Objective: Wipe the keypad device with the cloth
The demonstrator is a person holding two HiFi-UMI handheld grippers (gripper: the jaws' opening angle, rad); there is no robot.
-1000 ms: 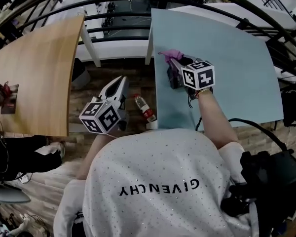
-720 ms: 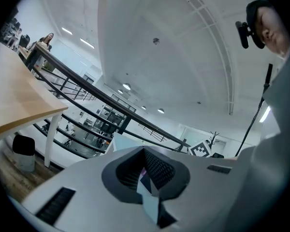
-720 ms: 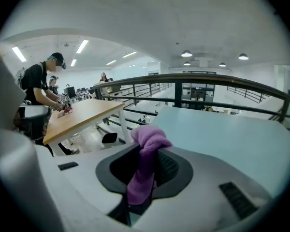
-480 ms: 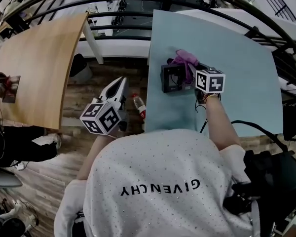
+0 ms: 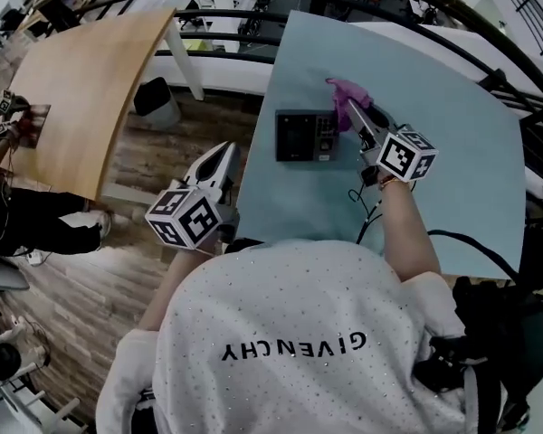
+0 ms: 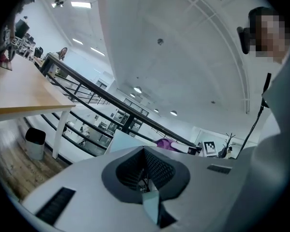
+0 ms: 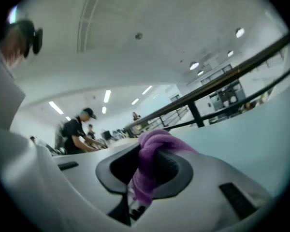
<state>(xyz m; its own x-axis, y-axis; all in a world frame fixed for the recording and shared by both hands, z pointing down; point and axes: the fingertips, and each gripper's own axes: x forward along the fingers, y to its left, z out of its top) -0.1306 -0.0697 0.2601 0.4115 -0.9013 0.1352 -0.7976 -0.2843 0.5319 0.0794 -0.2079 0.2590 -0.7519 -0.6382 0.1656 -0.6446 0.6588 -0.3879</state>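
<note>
Purple cloth [image 5: 346, 98] clenched in right gripper [image 5: 355, 117], held at right edge of keypad device [image 5: 303, 136] lying on pale blue tabletop [image 5: 452, 98]; contact not discernible. Left gripper [image 5: 219, 156] closed, empty, held beside tabletop. Wiping judged barely begun; device face left.

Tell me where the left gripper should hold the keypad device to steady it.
Probably its left end, coming from the table's left edge. The keypad device lies flat; that end is bare and nearest the left gripper, while the cloth sits at its right end.
</note>
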